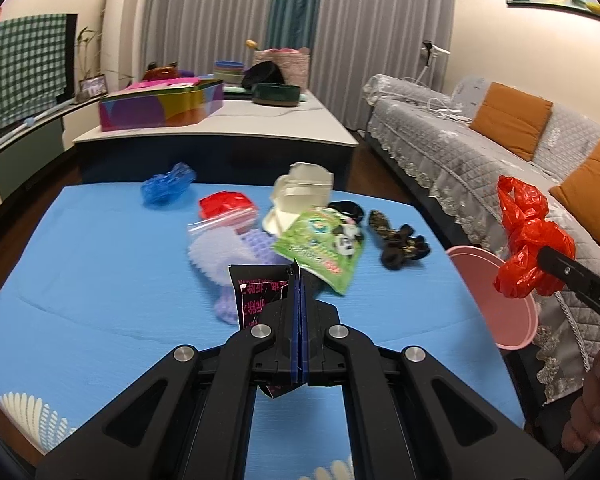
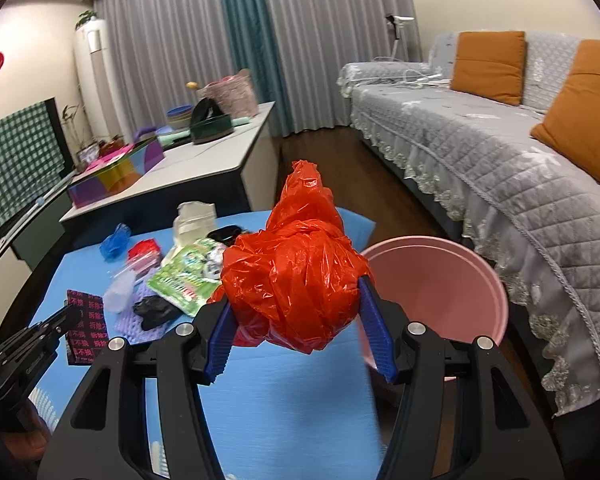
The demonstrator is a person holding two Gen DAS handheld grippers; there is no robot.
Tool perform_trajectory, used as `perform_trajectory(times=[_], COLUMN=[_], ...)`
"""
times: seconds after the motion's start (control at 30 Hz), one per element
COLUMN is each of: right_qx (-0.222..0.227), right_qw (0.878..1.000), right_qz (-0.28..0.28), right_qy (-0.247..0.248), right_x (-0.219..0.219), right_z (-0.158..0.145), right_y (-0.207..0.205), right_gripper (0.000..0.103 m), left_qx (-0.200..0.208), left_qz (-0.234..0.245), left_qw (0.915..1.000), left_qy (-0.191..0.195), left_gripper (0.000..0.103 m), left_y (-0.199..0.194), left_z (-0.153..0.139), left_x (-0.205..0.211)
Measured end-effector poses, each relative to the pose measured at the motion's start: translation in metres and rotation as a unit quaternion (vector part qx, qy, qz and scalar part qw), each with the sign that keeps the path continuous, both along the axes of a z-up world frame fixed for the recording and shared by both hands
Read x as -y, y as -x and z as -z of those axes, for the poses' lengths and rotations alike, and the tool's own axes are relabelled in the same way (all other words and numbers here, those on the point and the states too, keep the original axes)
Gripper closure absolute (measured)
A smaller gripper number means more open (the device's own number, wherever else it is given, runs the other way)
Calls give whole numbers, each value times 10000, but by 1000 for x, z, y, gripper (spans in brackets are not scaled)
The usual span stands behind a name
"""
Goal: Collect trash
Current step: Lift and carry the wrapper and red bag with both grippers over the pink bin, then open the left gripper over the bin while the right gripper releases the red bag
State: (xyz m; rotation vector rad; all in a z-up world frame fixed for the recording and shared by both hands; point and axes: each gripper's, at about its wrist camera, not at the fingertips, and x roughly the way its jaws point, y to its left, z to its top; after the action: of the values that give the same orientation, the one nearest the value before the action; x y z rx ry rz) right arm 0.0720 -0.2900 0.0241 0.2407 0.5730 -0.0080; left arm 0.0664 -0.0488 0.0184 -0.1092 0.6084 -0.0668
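Over blue bench [image 1: 100, 300]: our right gripper [image 2: 296, 312] jaws clamp red bag [image 2: 296, 280], raised beside pink bin [image 2: 460, 280] for dropping. Our left gripper [image 1: 299, 280] jaws clenched on black wrapper [image 1: 256, 292], lifted clear. Other litter remains on bench.

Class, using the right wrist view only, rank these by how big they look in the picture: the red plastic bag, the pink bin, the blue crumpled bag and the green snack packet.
1. Red plastic bag and pink bin: alike; the bag is nearer and hides part of the bin, so unranked.
2. Green snack packet.
3. Blue crumpled bag, farthest away.
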Motion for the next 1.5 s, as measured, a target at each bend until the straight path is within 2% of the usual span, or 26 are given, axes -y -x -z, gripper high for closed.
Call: perform_trajectory(times=[0.47,0.87,1.37,1.5], right_qx=[164,28,-156,-262], right_qw=[9976,9929,9900,9884], right_qz=[657,1189,1379,1485], right_qy=[137,-3,244,164], right_x=[63,115,131,141], right_z=[-2,11,24,31], right_y=[10,-7,-37,-42], right_gripper=[46,46,46,46], left_qx=[74,165,101,95], left_qz=[885,1635,2197,2304], left_qw=[9960,9863,9754,9730], left_qy=[39,170,141,118], left_gripper=[103,103,103,103], left_y=[-12,-46,-105,-115], left_z=[0,2,8,9], left_x=[79,145,198,210])
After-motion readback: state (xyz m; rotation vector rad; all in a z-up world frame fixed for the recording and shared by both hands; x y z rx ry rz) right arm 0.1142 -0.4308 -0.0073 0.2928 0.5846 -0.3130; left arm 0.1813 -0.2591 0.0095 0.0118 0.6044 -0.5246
